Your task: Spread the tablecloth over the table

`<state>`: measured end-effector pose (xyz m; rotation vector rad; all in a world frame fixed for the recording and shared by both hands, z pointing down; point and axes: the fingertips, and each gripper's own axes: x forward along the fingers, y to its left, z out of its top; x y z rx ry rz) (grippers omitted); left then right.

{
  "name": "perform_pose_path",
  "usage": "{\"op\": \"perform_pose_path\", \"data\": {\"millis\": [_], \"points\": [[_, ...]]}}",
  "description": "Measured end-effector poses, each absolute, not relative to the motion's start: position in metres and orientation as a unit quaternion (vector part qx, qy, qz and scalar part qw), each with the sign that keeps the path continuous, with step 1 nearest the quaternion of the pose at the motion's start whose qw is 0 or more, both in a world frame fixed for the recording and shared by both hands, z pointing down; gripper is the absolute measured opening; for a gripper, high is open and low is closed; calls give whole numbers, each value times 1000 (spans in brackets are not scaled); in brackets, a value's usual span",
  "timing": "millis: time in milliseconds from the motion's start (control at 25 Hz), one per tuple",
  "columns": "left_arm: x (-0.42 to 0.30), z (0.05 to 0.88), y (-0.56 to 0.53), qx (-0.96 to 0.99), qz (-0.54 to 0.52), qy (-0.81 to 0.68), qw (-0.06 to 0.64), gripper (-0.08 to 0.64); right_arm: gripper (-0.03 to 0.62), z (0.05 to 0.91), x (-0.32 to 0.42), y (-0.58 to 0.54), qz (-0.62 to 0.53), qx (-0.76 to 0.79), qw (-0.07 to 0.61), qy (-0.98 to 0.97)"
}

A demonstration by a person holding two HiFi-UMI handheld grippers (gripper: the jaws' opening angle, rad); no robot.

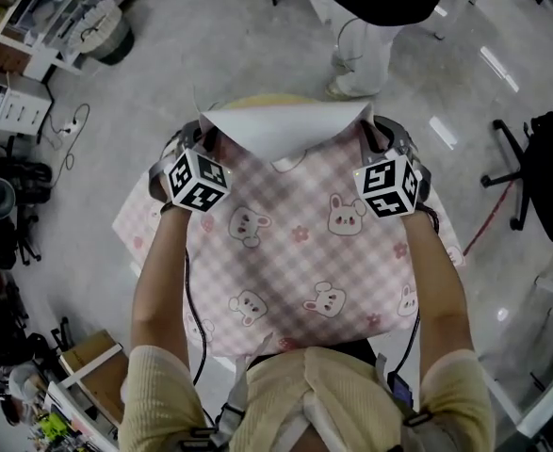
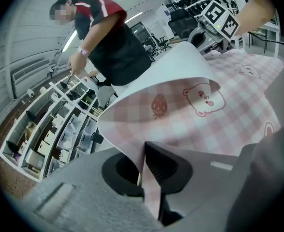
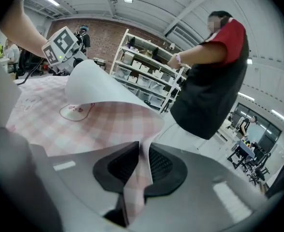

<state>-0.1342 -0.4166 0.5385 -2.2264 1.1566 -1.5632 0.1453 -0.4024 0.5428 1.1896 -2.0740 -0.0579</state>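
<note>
A pink checked tablecloth (image 1: 295, 252) with bear prints lies over a small table, of which a yellowish rim (image 1: 257, 102) shows at the far side. The cloth's far edge curls back and shows its white underside (image 1: 285, 125). My left gripper (image 1: 201, 137) holds the far left corner, and in the left gripper view the cloth (image 2: 180, 110) runs pinched between its pads (image 2: 142, 170). At the far right corner my right gripper (image 1: 378, 137) has a fold of cloth (image 3: 108, 120) caught between its pads (image 3: 141, 166).
A person (image 1: 370, 17) in a red and black top stands just beyond the table. Storage shelves (image 3: 142, 76) rise behind them. An office chair (image 1: 540, 168) is at the right, and drawers, cables and a cardboard box (image 1: 92, 356) crowd the left floor.
</note>
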Motion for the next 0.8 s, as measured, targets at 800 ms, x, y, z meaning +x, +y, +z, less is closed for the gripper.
{"op": "perform_pose_path", "data": {"millis": [800], "points": [[-159,544,-432,-706,-493,505,61,183,181,552,161,-413,-18,500,347,-793]]}}
